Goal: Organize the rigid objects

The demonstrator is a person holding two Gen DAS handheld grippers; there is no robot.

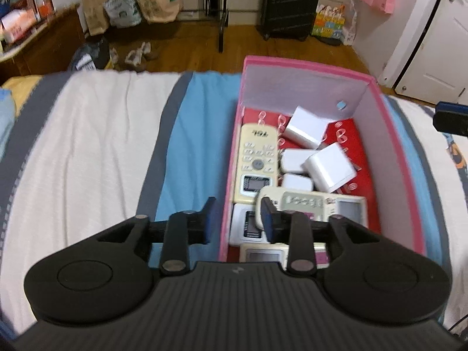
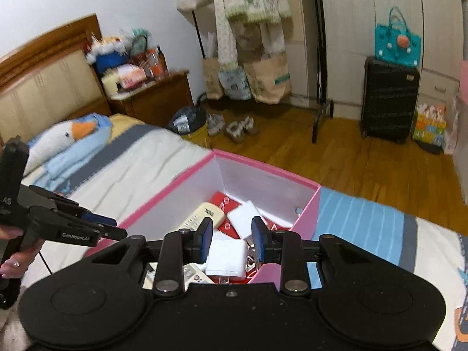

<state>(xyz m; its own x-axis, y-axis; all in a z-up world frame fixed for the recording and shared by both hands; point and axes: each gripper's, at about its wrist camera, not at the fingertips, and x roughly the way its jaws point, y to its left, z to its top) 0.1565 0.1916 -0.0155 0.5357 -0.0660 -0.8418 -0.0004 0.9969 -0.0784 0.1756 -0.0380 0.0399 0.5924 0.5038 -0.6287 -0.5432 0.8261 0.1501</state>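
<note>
Left view only: I see the whole floor of the pink cardboard box with white inner walls (image 1: pixel 389 134), its red bottom, and the cream remote control with grey buttons (image 1: pixel 256 161) lying lengthwise along the left wall
Left view also: white square plug chargers (image 1: pixel 307 127) piled at the far end, more remotes with small screens (image 1: pixel 327 204) at the near end
Right view only: I see the wooden headboard (image 2: pixel 49 87), the white plush goose with orange beak (image 2: pixel 67 134) on the striped bedspread (image 2: pixel 365 213), and a hand (image 2: pixel 14 260) around the left gripper's grip
Left gripper (image 1: pixel 238 219): jaws part-open, nothing between the blue pads; I hold it above the box's near left corner, the left finger over the bedspread, the right over the remotes
Right gripper (image 2: pixel 232 238): jaws part-open and empty, above the box's near edge; a white charger (image 2: pixel 226 256) lies below the gap, not gripped
Box: on the bed, beside the blue stripe
</note>
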